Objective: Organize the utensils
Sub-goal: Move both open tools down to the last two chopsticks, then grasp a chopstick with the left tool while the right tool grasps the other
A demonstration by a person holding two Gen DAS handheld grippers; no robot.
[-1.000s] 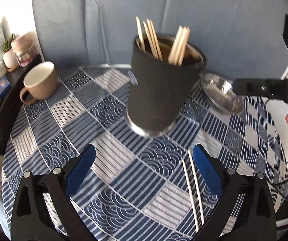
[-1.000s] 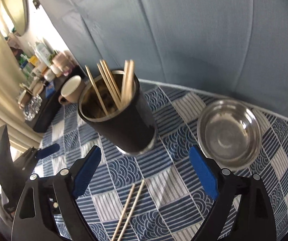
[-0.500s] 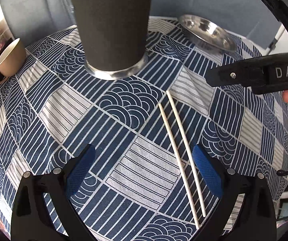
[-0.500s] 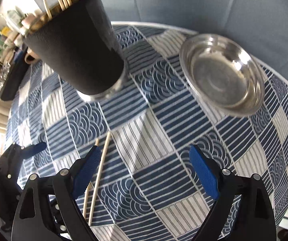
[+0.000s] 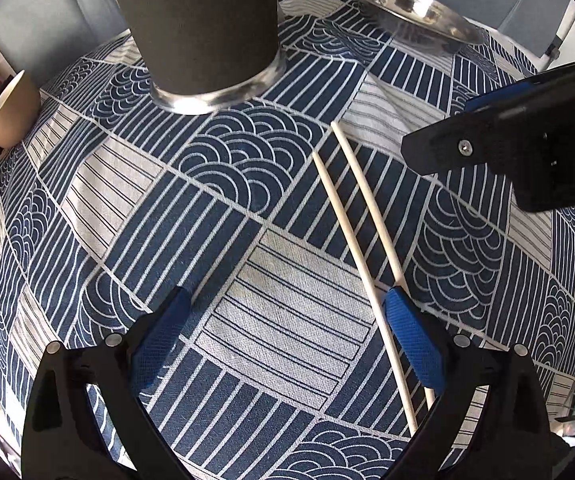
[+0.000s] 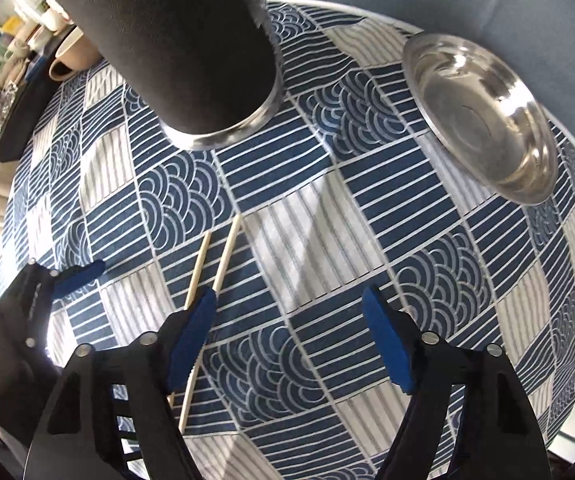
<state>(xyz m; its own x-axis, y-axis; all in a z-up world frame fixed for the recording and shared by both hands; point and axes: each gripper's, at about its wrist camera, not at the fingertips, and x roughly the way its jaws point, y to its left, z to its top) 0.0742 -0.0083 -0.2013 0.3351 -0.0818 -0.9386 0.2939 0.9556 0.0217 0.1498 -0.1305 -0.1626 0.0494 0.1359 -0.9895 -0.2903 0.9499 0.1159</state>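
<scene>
Your right gripper, jaws just narrowed but parted and holding nothing, hides the lower ends of two thin wooden chopsticks under its left finger. Your left gripper gapes, likewise bare. Ahead on the patterned cloth, the dark holder is cropped; a steel bowl sits far right.

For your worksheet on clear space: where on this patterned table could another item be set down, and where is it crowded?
Free: the cloth between the black cup and steel dish, and left of the chopsticks toward the mug. Crowded: around the chopsticks, where both grippers hover.
</scene>
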